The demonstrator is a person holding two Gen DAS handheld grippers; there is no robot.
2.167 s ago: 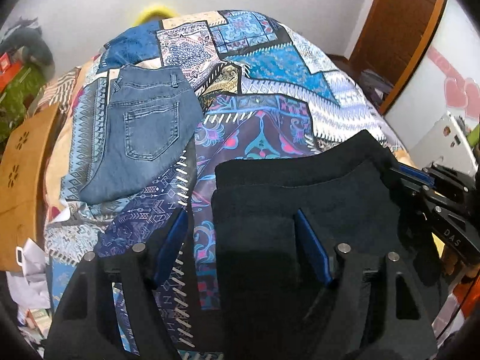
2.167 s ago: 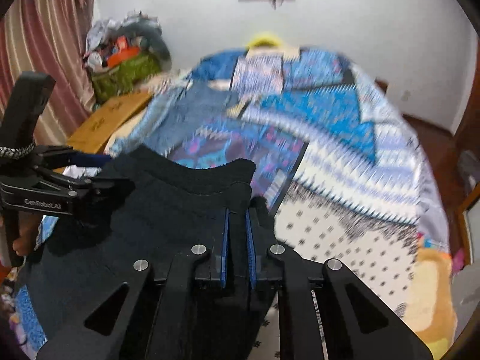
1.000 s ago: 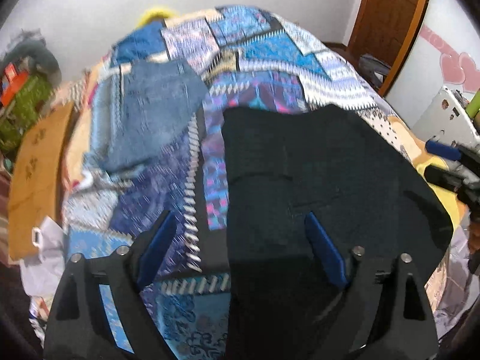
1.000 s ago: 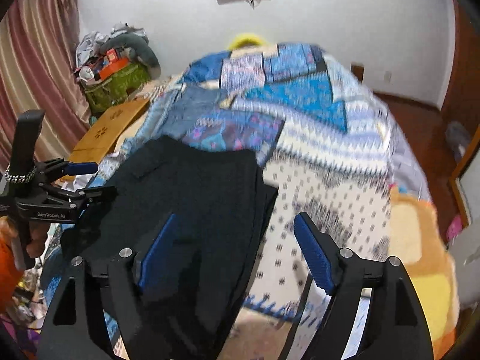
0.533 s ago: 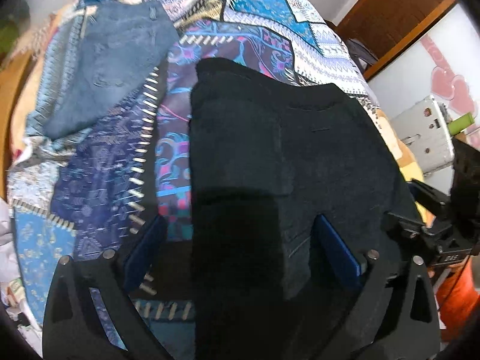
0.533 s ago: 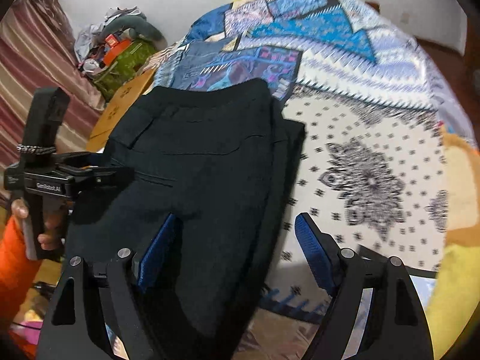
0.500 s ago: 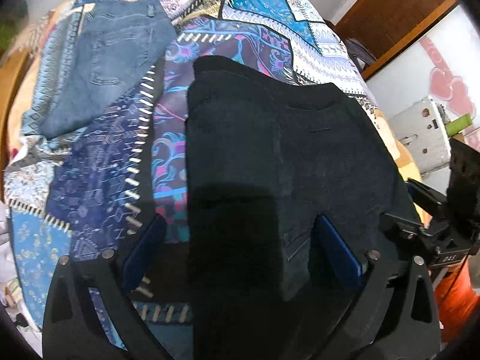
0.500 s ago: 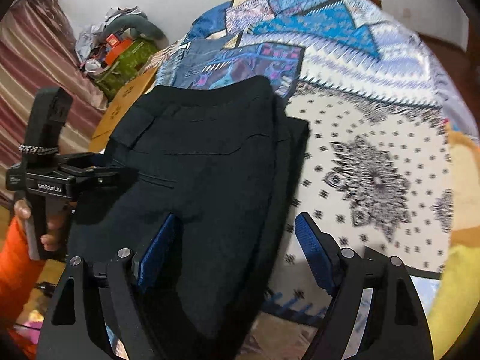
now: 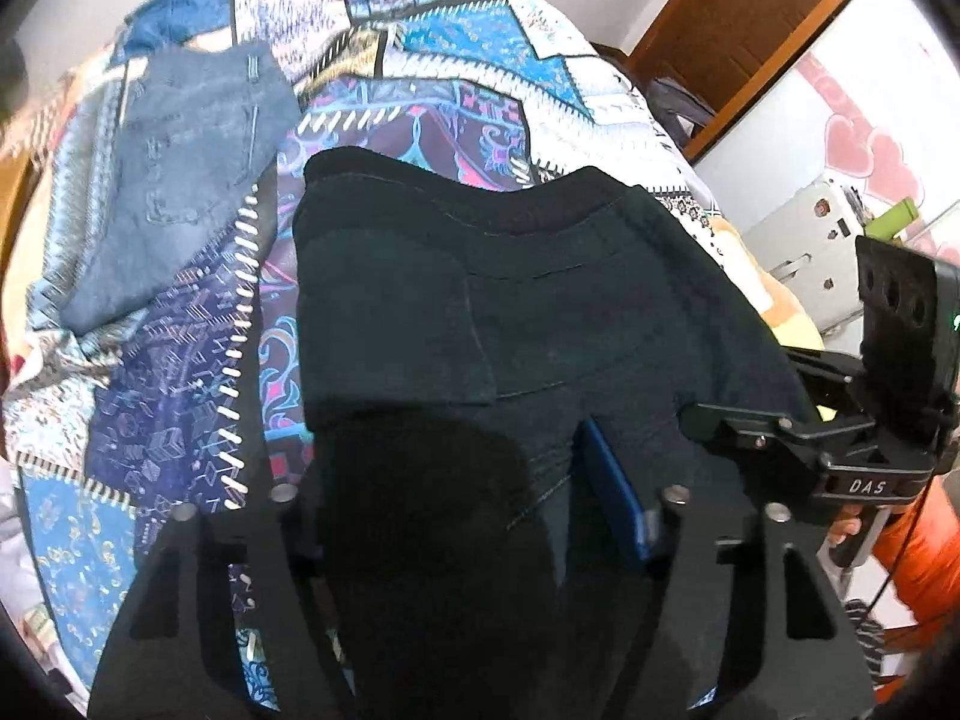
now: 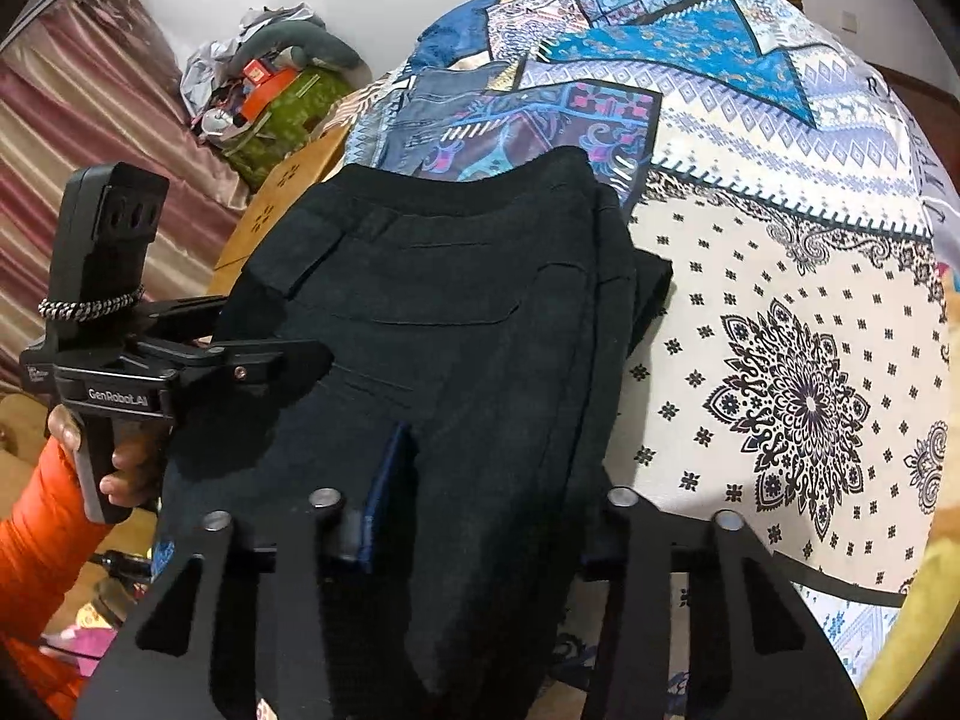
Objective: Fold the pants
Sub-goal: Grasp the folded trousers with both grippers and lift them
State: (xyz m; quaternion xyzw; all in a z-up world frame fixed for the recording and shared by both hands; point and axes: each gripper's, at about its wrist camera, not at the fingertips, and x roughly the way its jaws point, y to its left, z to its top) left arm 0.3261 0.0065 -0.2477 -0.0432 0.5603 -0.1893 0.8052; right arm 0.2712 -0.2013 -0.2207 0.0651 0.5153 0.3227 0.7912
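Observation:
Black pants (image 9: 492,312) lie folded on the patterned bedspread, waistband at the far end; they also show in the right wrist view (image 10: 456,324). My left gripper (image 9: 456,480) is open, its jaws straddling the near edge of the black pants, with the left finger hidden by cloth. My right gripper (image 10: 480,492) is open too, with black cloth lying between its fingers. Each gripper shows in the other's view, the left (image 10: 264,360) at one side of the pants and the right (image 9: 720,420) at the other.
Folded blue jeans (image 9: 180,180) lie on the bed's far left. The patchwork bedspread (image 10: 780,300) covers the bed. A wooden board (image 10: 282,204) and a pile of clutter (image 10: 270,96) stand beside the bed. A wooden door (image 9: 750,18) is at the far right.
The right gripper opened and let go of the pants, which now lie folded on the bed. Both grippers have moved in low over the near edge of the pants.

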